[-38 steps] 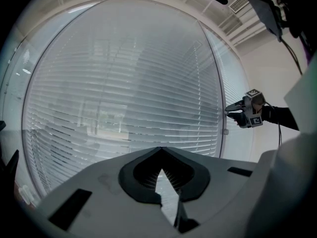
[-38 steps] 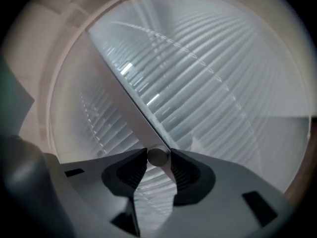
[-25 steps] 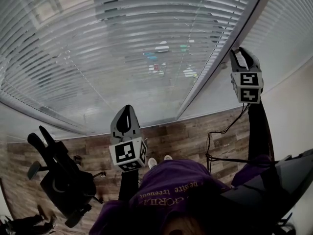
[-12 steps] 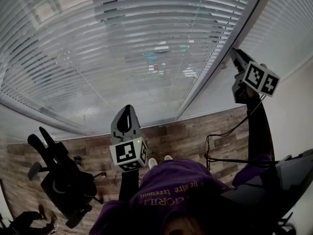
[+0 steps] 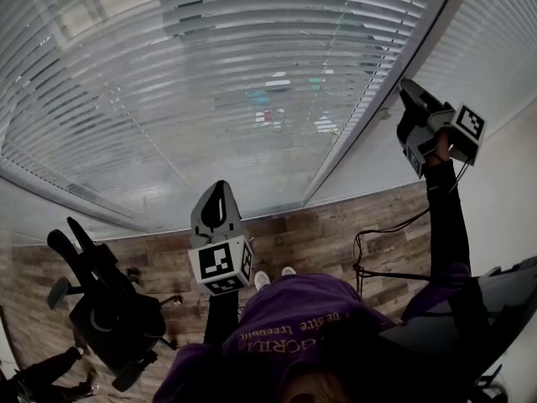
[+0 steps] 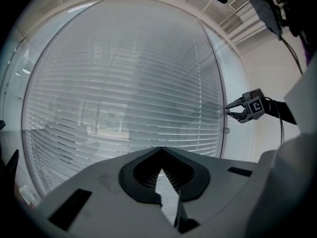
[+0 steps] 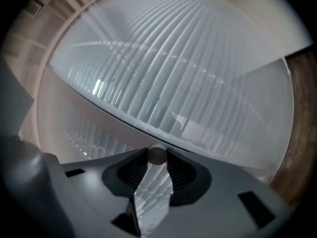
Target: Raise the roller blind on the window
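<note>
A slatted blind [image 5: 210,82] hangs lowered over the big window, and a second blind [image 5: 495,49] covers the pane to its right. My right gripper [image 5: 406,88] is raised at the frame post [image 5: 361,120] between them. In the right gripper view its jaws [image 7: 157,157] are shut on a thin round wand [image 7: 157,154], seen end-on; they have closed a little onto it in the last second. My left gripper [image 5: 220,188] is held out lower, in front of the big blind [image 6: 124,93], shut and empty. The left gripper view also shows the right gripper [image 6: 231,108].
A black office chair [image 5: 109,309] stands on the wooden floor [image 5: 319,233] at the lower left. A thin black cable [image 5: 377,242] hangs under my right arm. A plain white wall [image 5: 503,200] lies to the right.
My right gripper has rolled about its own axis at the same spot, so its marker cube has swung from below the jaws to their right. The left gripper has not moved.
</note>
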{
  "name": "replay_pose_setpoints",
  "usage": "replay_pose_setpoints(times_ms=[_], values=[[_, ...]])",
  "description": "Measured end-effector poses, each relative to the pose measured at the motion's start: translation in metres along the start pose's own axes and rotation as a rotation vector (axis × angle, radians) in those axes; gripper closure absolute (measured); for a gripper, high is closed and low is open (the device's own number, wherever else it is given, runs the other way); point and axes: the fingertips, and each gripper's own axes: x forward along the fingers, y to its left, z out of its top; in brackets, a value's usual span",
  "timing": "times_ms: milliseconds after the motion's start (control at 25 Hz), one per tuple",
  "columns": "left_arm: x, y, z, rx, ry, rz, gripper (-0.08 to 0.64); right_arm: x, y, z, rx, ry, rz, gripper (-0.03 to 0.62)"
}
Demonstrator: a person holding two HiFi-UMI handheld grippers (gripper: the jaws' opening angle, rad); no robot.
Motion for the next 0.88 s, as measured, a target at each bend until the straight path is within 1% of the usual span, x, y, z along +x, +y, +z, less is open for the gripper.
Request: replay_pose_setpoints(times_ms=[240, 320, 400, 520, 600, 640, 720, 800, 880], values=[[0.0, -0.002, -0.002, -0.001, -0.002, -0.004, 0.56, -0.001, -0.006, -0.002, 0.391, -0.038, 0.115, 0.469], [0.001, -0.003, -0.001, 0.0, -0.002, -0.006, 0.56, -0.002, -0.009, 0.0, 0.507, -0.051, 0.158, 0.469], [0.001, -0.004, 0.001, 0.001, -0.002, -0.007, 0.56, -0.003, -0.009, 0.002, 0.599, -0.069, 0.201, 0.469], [0.002, -0.004, -0.001, 0.003, 0.0, -0.008, 0.56, -0.004, -0.004, -0.006, 0.729, -0.098, 0.268, 0.469], [0.002, -0.004, -0.005, 0.006, 0.0, -0.009, 0.56, -0.004, -0.008, -0.009, 0.798, -0.123, 0.313, 0.468], [0.001, -0.004, -0.006, 0.007, -0.001, -0.01, 0.56, -0.004, -0.009, -0.009, 0.811, -0.135, 0.328, 0.468], [-0.001, -0.004, -0.005, 0.006, -0.003, -0.011, 0.56, -0.007, -0.006, -0.009, 0.79, -0.151, 0.339, 0.468], [-0.003, -0.004, -0.002, 0.002, -0.004, -0.01, 0.56, -0.009, -0.001, -0.008, 0.714, -0.148, 0.335, 0.468], [-0.002, -0.005, 0.0, 0.001, -0.003, -0.008, 0.56, -0.01, -0.001, -0.006, 0.613, -0.128, 0.334, 0.468]])
